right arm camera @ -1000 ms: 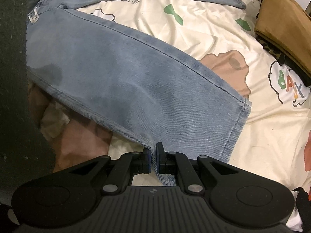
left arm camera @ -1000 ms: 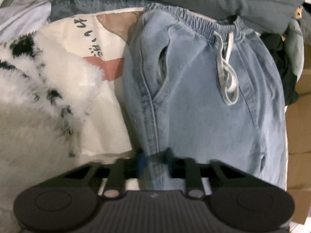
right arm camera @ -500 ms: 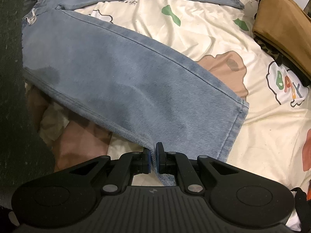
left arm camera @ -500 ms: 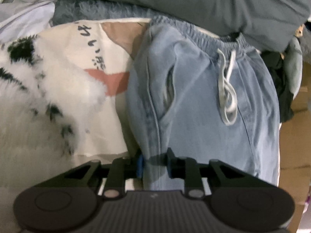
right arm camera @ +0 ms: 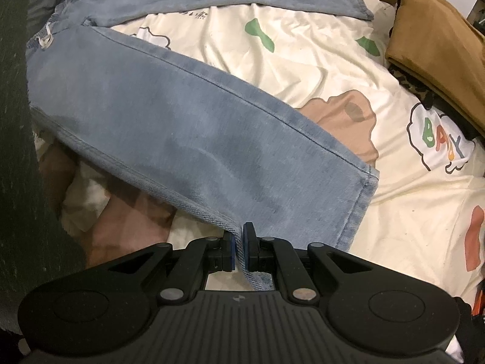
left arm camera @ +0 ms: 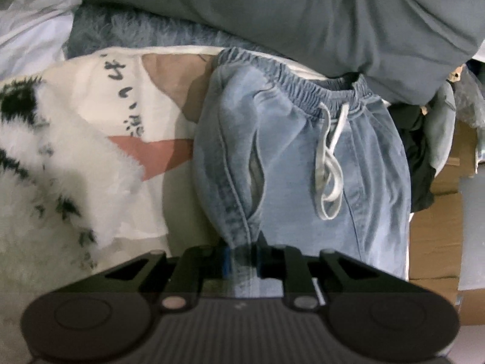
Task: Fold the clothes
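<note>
jeans (left arm camera: 291,163) waistband: far part hidden under the grey cushion (left arm camera: 303,15)
left gripper (left arm camera: 242,261): fingertips blurred, grip unclear
brown cloth (right arm camera: 436,45): cut off by the frame edge
sheet (left arm camera: 130,103) lettering: too blurred to read
</note>
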`<state>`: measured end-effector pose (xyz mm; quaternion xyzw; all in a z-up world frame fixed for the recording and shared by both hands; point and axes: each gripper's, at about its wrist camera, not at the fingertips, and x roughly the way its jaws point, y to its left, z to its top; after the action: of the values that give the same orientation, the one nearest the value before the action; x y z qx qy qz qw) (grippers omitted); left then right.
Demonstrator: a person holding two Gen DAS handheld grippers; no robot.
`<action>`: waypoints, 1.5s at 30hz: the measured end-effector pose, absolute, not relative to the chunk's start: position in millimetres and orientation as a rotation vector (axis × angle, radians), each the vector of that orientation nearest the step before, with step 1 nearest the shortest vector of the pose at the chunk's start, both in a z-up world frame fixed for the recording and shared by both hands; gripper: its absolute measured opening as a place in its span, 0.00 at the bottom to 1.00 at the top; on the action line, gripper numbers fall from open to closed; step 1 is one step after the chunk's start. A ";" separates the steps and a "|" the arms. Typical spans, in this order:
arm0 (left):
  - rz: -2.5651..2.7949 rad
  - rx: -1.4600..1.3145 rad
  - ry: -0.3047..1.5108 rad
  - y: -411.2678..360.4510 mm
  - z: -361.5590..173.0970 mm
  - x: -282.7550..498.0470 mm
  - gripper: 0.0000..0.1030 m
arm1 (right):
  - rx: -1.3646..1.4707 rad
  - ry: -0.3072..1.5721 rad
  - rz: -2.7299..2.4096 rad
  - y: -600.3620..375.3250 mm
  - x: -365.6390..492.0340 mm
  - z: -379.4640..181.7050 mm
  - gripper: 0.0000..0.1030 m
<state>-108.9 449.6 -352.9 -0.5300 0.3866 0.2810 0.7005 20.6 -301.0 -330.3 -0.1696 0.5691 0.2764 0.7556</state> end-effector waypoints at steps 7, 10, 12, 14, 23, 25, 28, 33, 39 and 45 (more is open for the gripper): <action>0.641 -1.104 0.915 446.6 -333.1 -97.5 0.16 | -0.342 1.190 0.584 -300.4 30.9 -311.5 0.02; 0.647 -1.091 0.927 443.7 -314.4 -95.0 0.15 | -0.321 1.166 0.580 -301.6 39.6 -301.5 0.02; 0.629 -1.063 0.932 440.8 -300.6 -87.6 0.15 | -0.300 1.151 0.567 -302.6 45.8 -294.7 0.02; 0.619 -1.042 0.934 438.3 -287.8 -81.0 0.15 | -0.291 1.128 0.559 -302.1 50.2 -287.7 0.01; 0.546 -1.002 0.895 431.1 -236.5 -44.5 0.11 | -0.249 1.064 0.538 -307.4 69.6 -256.1 0.01; 0.534 -0.996 0.883 430.4 -228.2 -37.6 0.11 | -0.241 1.044 0.536 -308.1 73.2 -246.6 0.01; 0.523 -0.992 0.868 428.3 -217.2 -30.5 0.09 | -0.236 1.010 0.534 -308.2 78.2 -231.5 0.01; 0.506 -0.967 0.852 424.2 -203.2 -17.1 0.08 | -0.229 0.958 0.548 -306.8 94.7 -208.0 0.01; 0.513 -0.980 0.834 420.7 -188.7 -4.2 0.08 | -0.204 0.918 0.553 -306.4 116.3 -194.6 0.01; 0.480 -0.982 0.822 420.5 -177.9 21.8 0.08 | -0.203 0.905 0.552 -303.6 139.0 -189.6 0.01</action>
<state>21.8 420.5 -177.9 -0.4535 0.3798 0.2216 0.7753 139.0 -303.6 -189.6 -0.0965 0.4308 0.2627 0.8579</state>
